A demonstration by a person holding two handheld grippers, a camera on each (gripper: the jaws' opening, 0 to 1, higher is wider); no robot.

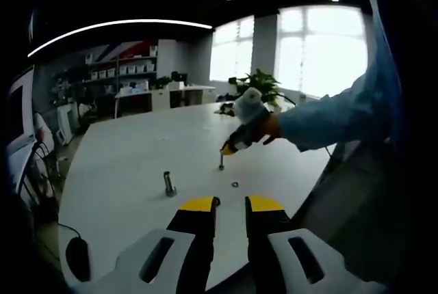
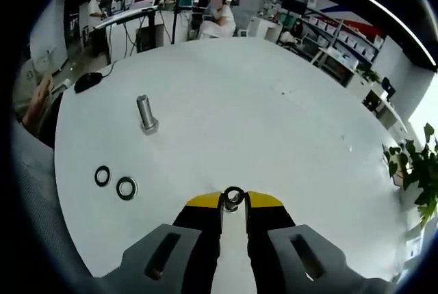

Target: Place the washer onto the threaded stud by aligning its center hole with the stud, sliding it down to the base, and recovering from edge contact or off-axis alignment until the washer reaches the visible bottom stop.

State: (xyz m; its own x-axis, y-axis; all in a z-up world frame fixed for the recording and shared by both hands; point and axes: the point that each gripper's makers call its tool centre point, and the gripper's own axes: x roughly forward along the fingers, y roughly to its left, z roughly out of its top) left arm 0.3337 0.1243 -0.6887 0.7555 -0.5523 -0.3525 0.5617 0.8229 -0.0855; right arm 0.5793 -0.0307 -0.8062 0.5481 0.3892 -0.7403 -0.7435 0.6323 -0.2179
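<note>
A steel threaded stud (image 1: 169, 183) (image 2: 146, 114) stands upright on its hex base on the white table (image 1: 130, 164) (image 2: 274, 123). My right gripper (image 2: 233, 202) is shut on a dark washer (image 2: 233, 196), held edge-on at its yellow tips. In the left gripper view the right gripper (image 1: 226, 150) comes in from the right, held by a gloved hand, with the washer (image 1: 221, 165) hanging just above the table, right of the stud. My left gripper (image 1: 231, 204) is open with nothing between its jaws. Two spare washers (image 2: 102, 175) (image 2: 126, 187) lie flat on the table.
One loose washer (image 1: 235, 184) lies just ahead of my left jaws. A black mouse (image 1: 77, 258) (image 2: 87, 82) with its cable sits near the table edge. A potted plant (image 1: 256, 85) stands at the far side. Desks, shelves and people are beyond the table.
</note>
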